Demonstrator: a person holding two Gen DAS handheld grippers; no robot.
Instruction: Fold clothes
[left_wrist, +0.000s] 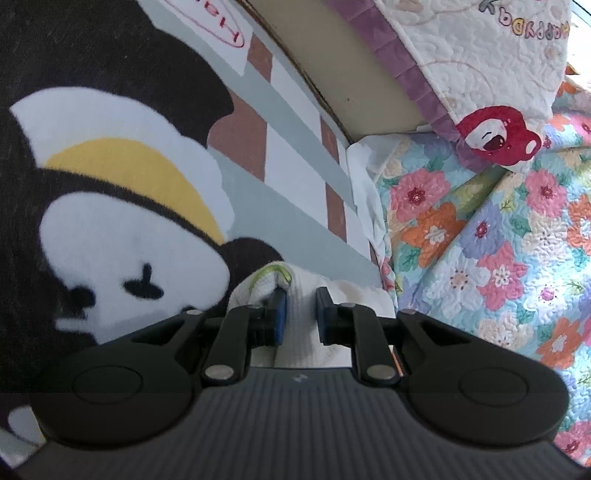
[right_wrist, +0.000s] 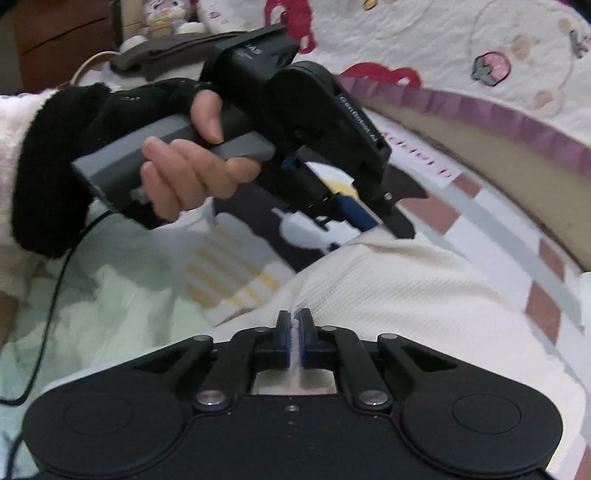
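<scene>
The white waffle-knit garment (right_wrist: 388, 295) lies spread on a bed, over a plush blanket with a black, white and yellow cartoon print (left_wrist: 110, 184) and grey and brown checks. At the left of the scene, a bunched edge of the garment with a thin green trim is clamped by the left hand-held gripper (left_wrist: 301, 310); cloth is seen filling the narrow gap between its blue-padded fingers (left_wrist: 281, 314). In the right wrist view this same tool is seen held by a hand in a black fingerless glove (right_wrist: 177, 162), with a white fluffy sleeve behind it, at the far edge of the cloth. Nearer the middle, a thin ridge of the white fabric is pinched by the right hand-held gripper (right_wrist: 294, 339), whose jaws are pressed almost together on it. To the right, a flower-patterned quilt (left_wrist: 480, 240) and a cream quilted cover with a purple border (left_wrist: 461, 55) are seen beside the blanket.

The task is judged to be at an early stage: two grips on the garment are secured, yet no finished fold is visible and the fabric is rumpled. What is left, it seems, is for the held parts to be carried over, laid flat, and the remaining folds made.
</scene>
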